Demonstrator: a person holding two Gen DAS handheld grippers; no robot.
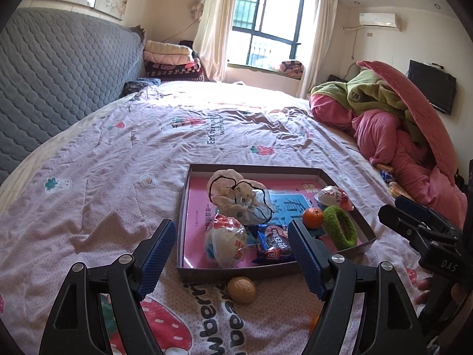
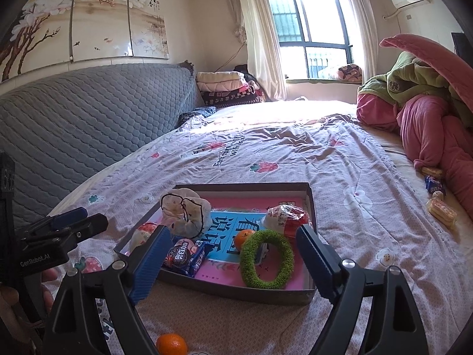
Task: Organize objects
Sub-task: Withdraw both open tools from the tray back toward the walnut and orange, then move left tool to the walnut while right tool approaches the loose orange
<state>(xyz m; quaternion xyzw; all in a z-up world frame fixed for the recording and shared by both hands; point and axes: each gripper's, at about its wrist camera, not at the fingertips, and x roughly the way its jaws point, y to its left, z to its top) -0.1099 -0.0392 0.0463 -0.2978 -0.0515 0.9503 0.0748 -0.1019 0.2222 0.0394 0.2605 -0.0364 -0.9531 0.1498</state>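
A shallow cardboard box (image 1: 236, 272) (image 2: 236, 291) with a pink liner lies on the bed. It holds a white scrunchie (image 1: 236, 196) (image 2: 184, 211), a green scrunchie (image 1: 340, 226) (image 2: 266, 261), an orange (image 1: 312, 217) (image 2: 246, 236), wrapped snacks (image 1: 226, 242) (image 2: 285, 217) and a dark snack packet (image 1: 273, 244) (image 2: 184, 257). A walnut (image 1: 241, 289) lies on the sheet just in front of the box. Another orange (image 2: 171, 344) lies loose near me. My left gripper (image 1: 232, 261) is open and empty above the box's near edge. My right gripper (image 2: 233, 264) is open and empty over the box.
The strawberry-print sheet (image 1: 147, 153) covers the bed. A grey padded headboard (image 2: 74, 124) stands on the left. A heap of pink and green quilts (image 2: 428, 112) lies at the right, with loose snack packets (image 2: 437, 204) beside it. Folded blankets (image 2: 224, 88) are at the far end.
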